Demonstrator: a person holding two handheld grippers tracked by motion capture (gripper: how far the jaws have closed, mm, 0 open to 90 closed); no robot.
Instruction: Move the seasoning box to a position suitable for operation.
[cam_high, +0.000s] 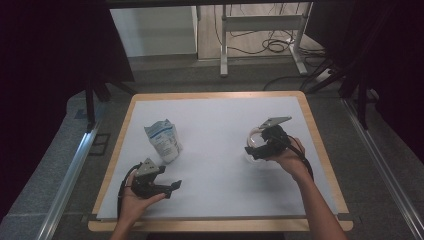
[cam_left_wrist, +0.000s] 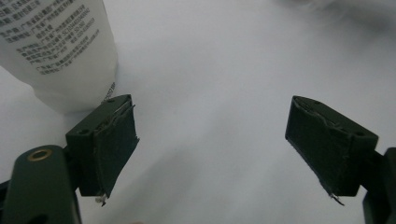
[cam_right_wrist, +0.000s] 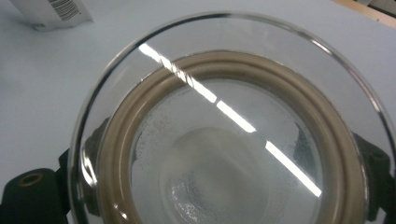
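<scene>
Glass jar (cam_high: 255, 142) stands right of centre on the white desk (cam_high: 220, 175), the right gripper (cam_high: 265, 145) around it; a white pouch (cam_high: 164, 141) stands left, near the left gripper (cam_high: 167, 187). Left gripper view: jaws spread wide, released, pouch (cam_left_wrist: 56, 46) beside one. Right gripper view: jar (cam_right_wrist: 229, 130) fills the space between the jaws, apparently grasped.
</scene>
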